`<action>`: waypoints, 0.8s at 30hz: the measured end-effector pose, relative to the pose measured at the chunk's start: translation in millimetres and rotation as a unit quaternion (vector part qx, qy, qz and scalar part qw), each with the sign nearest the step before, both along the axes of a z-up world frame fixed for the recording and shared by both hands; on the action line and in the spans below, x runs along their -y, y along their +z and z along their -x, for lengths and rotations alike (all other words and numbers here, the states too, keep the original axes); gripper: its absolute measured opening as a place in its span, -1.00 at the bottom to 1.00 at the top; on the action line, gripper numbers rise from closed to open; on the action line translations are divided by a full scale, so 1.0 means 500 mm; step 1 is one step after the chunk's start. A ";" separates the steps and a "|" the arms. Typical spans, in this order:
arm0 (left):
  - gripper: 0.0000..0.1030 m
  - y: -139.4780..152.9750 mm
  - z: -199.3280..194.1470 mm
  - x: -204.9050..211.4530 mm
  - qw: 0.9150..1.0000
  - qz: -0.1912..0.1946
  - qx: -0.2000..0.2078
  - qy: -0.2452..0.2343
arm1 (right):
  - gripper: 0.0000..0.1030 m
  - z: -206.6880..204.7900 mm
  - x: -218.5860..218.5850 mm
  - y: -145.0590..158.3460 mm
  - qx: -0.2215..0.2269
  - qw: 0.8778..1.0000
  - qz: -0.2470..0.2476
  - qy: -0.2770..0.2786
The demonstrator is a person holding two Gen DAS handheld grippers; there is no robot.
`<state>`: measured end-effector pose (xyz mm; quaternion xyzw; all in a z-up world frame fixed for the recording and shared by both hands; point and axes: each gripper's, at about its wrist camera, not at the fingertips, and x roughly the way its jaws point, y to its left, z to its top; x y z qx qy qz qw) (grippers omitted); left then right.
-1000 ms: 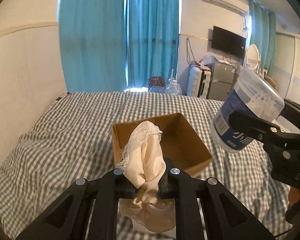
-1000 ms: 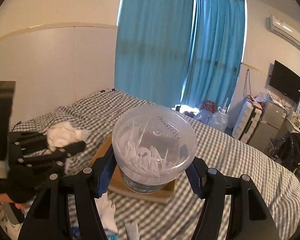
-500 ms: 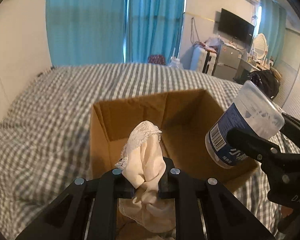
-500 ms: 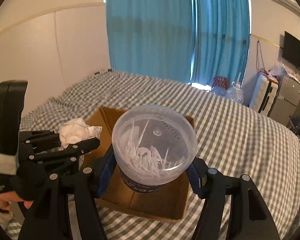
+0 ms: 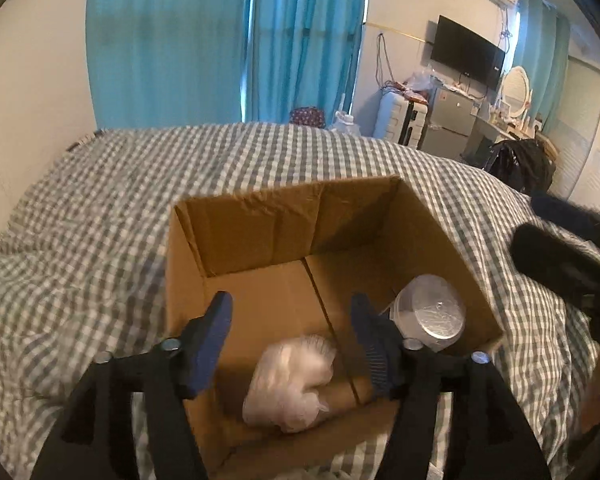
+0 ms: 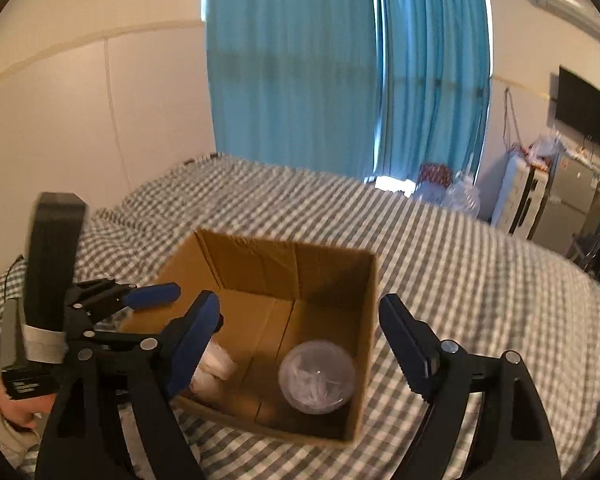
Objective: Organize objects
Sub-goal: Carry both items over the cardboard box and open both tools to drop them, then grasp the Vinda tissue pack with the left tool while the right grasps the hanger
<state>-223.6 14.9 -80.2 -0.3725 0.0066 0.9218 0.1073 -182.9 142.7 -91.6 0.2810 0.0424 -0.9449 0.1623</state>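
Both the left tongs (image 5: 290,338) and the right tongs (image 6: 300,336) are released and hold nothing above the cardboard box (image 5: 260,224) on the bed (image 5: 100,208), where the cloth (image 5: 292,384) lies at 6 o'clock and the plastic jar (image 5: 432,316) at 4 o'clock.

Left gripper (image 5: 290,336), clamped on the cream lace-trimmed cloth bundle (image 5: 290,392) a second ago, now spread wide and empty. Cloth now lies on the floor of the open brown cardboard box (image 5: 260,236), near-left part. Right gripper (image 6: 300,340), earlier gripping the clear round plastic tub of white picks (image 6: 317,376), also wide apart and empty now. Tub now sits inside the box at the near-right corner, lid up. Both grippers now above the box opening, closer than before.
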 end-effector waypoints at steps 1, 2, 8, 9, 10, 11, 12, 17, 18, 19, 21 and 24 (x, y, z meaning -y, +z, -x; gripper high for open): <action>0.43 0.017 -0.010 -0.001 1.000 0.003 -0.007 0.004 | 0.70 -0.014 -0.004 0.018 -0.007 1.000 -0.002 -0.002; 0.46 0.034 -0.022 0.000 1.000 0.003 -0.015 0.006 | 0.72 -0.028 -0.009 0.036 -0.014 1.000 -0.003 -0.005; 0.98 0.128 -0.134 -0.001 0.995 0.009 -0.096 0.014 | 0.80 -0.136 -0.051 0.139 -0.040 0.999 0.001 -0.036; 0.98 0.141 -0.153 -0.003 0.994 0.010 -0.104 0.010 | 0.81 -0.149 -0.054 0.150 -0.042 0.998 -0.002 -0.037; 0.98 0.151 -0.169 -0.005 0.994 0.013 -0.109 0.011 | 0.82 -0.170 -0.055 0.162 -0.047 0.998 -0.009 -0.036; 0.98 0.160 -0.185 -0.008 0.993 0.015 -0.113 0.015 | 0.83 -0.189 -0.055 0.168 -0.050 0.998 -0.016 -0.035; 0.99 0.169 -0.200 -0.010 0.993 0.015 -0.115 0.017 | 0.83 -0.213 -0.055 0.179 -0.056 0.997 -0.027 -0.036; 1.00 0.199 -0.265 -0.016 0.993 0.010 -0.114 0.027 | 0.83 -0.295 -0.068 0.210 -0.073 0.996 -0.030 -0.031; 1.00 0.202 -0.282 -0.015 0.993 0.009 -0.115 0.030 | 0.83 -0.311 -0.073 0.214 -0.076 0.996 -0.027 -0.028; 1.00 0.202 -0.291 -0.013 0.993 0.009 -0.115 0.031 | 0.83 -0.325 -0.074 0.217 -0.077 0.996 -0.026 -0.026; 1.00 0.197 -0.312 -0.008 0.993 0.011 -0.112 0.040 | 0.83 -0.349 -0.079 0.214 -0.078 0.996 -0.028 -0.020; 1.00 0.169 -0.345 -0.004 0.994 0.016 -0.093 0.050 | 0.83 -0.375 -0.088 0.194 -0.069 0.997 -0.028 -0.020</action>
